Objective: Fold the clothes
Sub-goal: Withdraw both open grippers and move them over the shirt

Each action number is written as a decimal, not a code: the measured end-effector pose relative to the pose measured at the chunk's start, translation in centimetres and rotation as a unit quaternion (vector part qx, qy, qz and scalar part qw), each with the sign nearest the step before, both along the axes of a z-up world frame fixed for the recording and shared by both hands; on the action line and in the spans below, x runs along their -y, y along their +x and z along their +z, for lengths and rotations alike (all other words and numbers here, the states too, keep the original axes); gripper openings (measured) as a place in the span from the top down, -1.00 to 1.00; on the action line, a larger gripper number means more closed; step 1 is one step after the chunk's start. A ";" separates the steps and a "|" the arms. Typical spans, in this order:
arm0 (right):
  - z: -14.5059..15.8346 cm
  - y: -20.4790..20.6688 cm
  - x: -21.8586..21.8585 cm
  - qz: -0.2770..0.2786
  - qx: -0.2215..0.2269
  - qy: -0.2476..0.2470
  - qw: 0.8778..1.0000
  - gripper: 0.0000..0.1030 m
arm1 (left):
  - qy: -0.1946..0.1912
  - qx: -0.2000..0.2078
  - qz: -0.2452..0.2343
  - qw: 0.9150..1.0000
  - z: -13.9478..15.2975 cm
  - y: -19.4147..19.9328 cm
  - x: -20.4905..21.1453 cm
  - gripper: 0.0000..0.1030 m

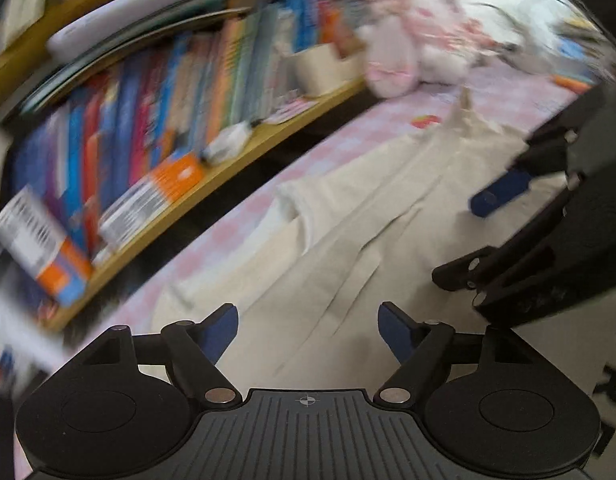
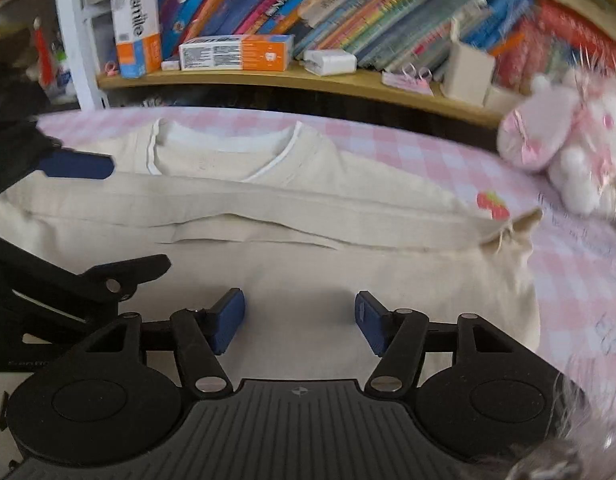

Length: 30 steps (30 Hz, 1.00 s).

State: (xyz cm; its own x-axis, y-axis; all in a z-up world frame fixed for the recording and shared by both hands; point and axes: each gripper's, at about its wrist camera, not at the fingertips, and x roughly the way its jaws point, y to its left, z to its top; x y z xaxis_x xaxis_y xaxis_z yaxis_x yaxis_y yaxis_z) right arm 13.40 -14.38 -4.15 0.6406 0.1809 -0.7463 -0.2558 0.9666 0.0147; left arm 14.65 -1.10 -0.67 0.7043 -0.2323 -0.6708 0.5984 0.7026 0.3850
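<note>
A cream sweatshirt [image 2: 308, 272] with a white neckline lies flat on the pink checked sheet [image 2: 447, 152], its sleeve folded across the chest to the right. In the left wrist view the same sweatshirt [image 1: 347, 220] runs diagonally. My left gripper [image 1: 308, 320] hovers over the cloth, open, with nothing between its blue pads. My right gripper [image 2: 300, 308] is also open above the lower body of the garment and holds nothing. Each gripper shows in the other's view: the right gripper [image 1: 467, 236] at the right edge, the left gripper [image 2: 140, 214] at the left edge.
A wooden bookshelf [image 2: 308, 80] packed with books runs along the far side of the bed, with orange-and-white boxes [image 2: 236, 54] and a white charger [image 2: 329, 62] on its ledge. A pink and white plush toy [image 2: 567, 148] sits at the right.
</note>
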 end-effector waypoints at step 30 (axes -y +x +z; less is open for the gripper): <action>0.1 -0.7 0.4 0.037 -0.011 -0.008 0.999 -0.26 | -0.063 -0.050 0.072 0.994 4.0 2.1 -9.2 -0.54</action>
